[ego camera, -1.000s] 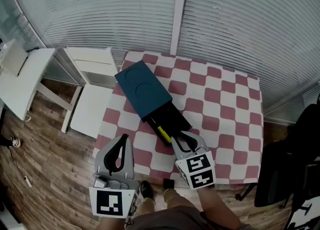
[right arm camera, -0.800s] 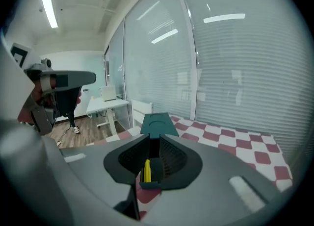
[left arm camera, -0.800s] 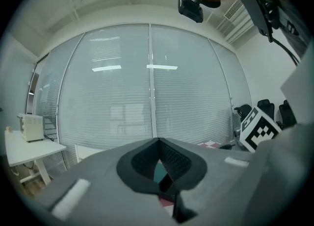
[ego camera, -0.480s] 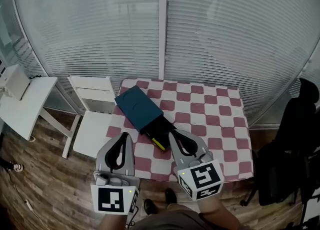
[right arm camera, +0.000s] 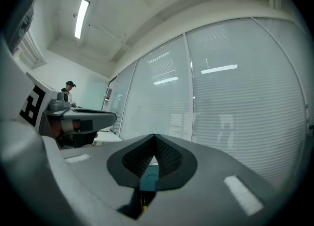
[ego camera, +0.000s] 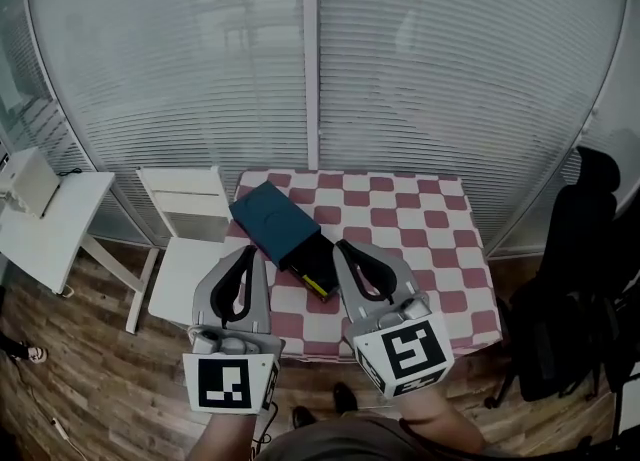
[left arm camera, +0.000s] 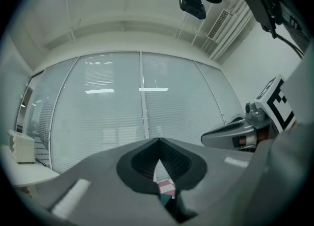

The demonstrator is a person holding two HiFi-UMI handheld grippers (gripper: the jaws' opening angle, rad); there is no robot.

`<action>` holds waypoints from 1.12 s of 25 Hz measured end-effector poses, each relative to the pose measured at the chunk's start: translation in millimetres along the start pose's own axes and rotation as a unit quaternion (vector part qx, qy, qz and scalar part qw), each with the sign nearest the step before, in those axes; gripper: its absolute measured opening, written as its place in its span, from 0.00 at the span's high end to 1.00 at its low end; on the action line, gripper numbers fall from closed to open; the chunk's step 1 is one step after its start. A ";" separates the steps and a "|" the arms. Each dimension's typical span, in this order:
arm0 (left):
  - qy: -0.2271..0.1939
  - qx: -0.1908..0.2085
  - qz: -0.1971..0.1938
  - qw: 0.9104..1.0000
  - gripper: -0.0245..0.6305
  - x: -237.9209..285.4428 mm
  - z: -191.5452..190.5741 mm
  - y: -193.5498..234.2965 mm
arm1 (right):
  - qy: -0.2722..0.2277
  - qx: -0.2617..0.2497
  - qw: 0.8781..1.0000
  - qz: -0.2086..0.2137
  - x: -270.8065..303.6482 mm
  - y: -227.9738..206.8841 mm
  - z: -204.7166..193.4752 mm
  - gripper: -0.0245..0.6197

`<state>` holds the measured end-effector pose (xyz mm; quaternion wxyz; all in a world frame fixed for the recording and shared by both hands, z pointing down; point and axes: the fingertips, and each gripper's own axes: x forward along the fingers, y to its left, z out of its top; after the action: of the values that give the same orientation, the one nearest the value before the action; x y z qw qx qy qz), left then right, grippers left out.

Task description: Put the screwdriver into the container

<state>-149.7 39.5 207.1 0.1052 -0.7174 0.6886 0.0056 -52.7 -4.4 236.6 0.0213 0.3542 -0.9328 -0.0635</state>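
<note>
At the near edge of the red-and-white checked table, both tools hang side by side, level and clear of the cloth.

- Right gripper: clenched, tips meeting, nothing pinched between them. Only a sliver of teal shows past the gap below the tips.
- Left gripper: likewise closed tip to tip and empty. A scrap of checked cloth shows through its gap.
- Judgement: two empty, closed tools held off the table suggest the placing is done and the hands are parked out of the way.

Beyond the tips, on the table's left side:

- Dark teal rectangular container, lying slantwise. Its closed end is toward the left edge.
- Black slide-out tray, drawn out toward the near edge. It is probably left open so the tool could be dropped in from above.
- Yellow-handled screwdriver, lying flat inside that tray. Its long axis follows the tray's length, on the same slant as the container.
- The yellow part sits at the tray's near end. I judge the shaft points back under the teal body, though the tip itself is too small to make out.
</note>
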 end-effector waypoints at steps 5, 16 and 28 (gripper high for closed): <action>-0.003 0.000 -0.002 1.000 0.96 -2.2 0.5 0.9 | 0.007 -0.006 1.000 -0.004 -3.5 3.0 -2.8 0.92; -0.002 0.001 -0.002 1.000 0.96 -3.8 -0.5 4.0 | 0.007 -0.007 1.000 0.001 -7.9 9.6 -4.9 0.93; 0.000 0.005 -0.005 1.000 0.96 -2.9 -1.0 1.9 | 0.009 -0.005 1.000 0.005 -6.9 10.1 -6.6 0.93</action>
<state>-151.9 42.2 208.2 0.1083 -0.7203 0.6852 0.0015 -53.7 7.0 244.6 0.0321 0.3501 -0.9339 -0.0650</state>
